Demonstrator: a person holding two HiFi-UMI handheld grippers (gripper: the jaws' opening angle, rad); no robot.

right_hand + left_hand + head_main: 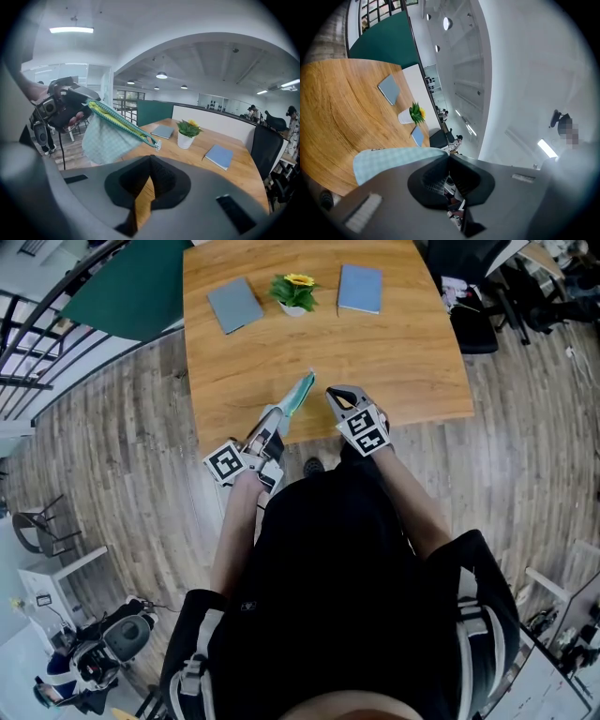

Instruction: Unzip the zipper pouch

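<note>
So the left hand-held gripper (277, 416) is pinching one end of the pouch (298, 396), up over the surface (375, 362) edge. It runs lengthwise toward the right hand-held gripper (333, 393), which is clamped shut on nothing, with the pull (158, 146) just past its tips.

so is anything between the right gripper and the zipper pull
Nothing visible does. The pull hangs free at the pouch's end, just ahead of the right gripper's shut, empty jaws. The left gripper holds the pouch's other end. The plant sits farther back.
</note>
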